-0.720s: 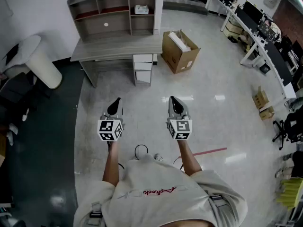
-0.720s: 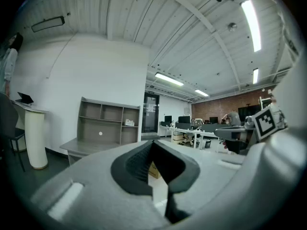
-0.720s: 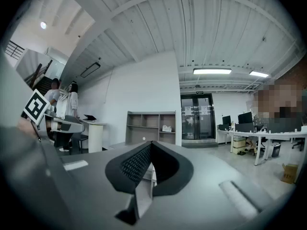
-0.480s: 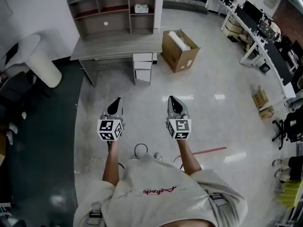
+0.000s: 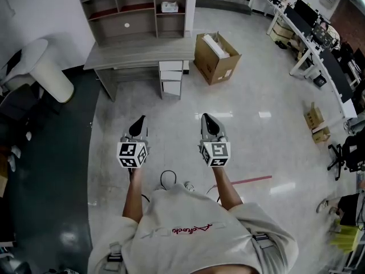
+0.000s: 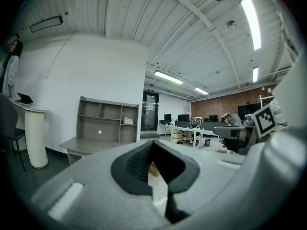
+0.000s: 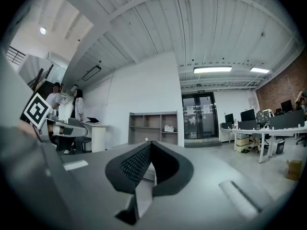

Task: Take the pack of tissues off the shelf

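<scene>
- The pack of tissues (image 5: 169, 7) sits in the upper right compartment of the shelf (image 5: 114, 27). It is a small white pack resting on that compartment's board.
- In the left gripper view the pack (image 6: 127, 121) shows as a pale spot in the same compartment. The right gripper view shows the pack (image 7: 168, 128) there too.
- The shelf stands on the back of a grey table (image 5: 142, 53) against the white wall. A white drawer unit (image 5: 171, 80) stands under the table's right part.
- An open cardboard box (image 5: 217, 59) stands on the floor just right of the table.
- The left gripper (image 5: 140, 121) is held over the glossy floor in front of the person, well apart from the shelf. Its jaws are pressed together at the tips with nothing between them, and it touches nothing.
- The right gripper (image 5: 205, 117) hangs beside it at about the same height. It is likewise closed tip to tip, empty, and points toward the table.
- A white rounded stand (image 5: 43, 76) is at the left by the dark floor strip.
- Long desks with monitors (image 5: 319, 44) run along the right side of the room.
</scene>
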{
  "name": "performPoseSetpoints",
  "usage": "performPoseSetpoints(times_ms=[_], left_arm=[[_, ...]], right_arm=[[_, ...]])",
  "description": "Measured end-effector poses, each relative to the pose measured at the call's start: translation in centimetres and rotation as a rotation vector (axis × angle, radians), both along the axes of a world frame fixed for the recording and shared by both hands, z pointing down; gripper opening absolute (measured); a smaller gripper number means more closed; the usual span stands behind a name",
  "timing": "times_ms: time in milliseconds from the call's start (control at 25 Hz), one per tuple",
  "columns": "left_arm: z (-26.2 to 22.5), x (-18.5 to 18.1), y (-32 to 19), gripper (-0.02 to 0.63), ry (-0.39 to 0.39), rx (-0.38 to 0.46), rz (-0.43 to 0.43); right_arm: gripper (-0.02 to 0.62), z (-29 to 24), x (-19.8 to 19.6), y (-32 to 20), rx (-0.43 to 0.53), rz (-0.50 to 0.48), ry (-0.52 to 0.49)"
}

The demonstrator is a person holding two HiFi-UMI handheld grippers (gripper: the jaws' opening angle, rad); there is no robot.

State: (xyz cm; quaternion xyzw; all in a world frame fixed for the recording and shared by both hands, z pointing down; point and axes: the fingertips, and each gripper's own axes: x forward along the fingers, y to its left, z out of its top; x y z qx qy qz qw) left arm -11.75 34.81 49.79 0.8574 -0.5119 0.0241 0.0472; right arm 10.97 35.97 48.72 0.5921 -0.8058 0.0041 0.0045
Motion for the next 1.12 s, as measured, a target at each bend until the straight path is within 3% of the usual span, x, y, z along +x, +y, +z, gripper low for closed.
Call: performPoseSetpoints(times_ms=[680,1120], left_arm=[[1.7,8.4,-0.3,-0.002,-0.019,-0.025,-0.022],[2.9,9.8,-2.5,-0.002,-0.028,-0.049,-0.028]], right_arm=[[0.008,2.5,6.4,-1.1,-0.025,-0.068,-0.01],[0.008,4.4,7.2,-3.7,-0.067,-0.091,-0.019]])
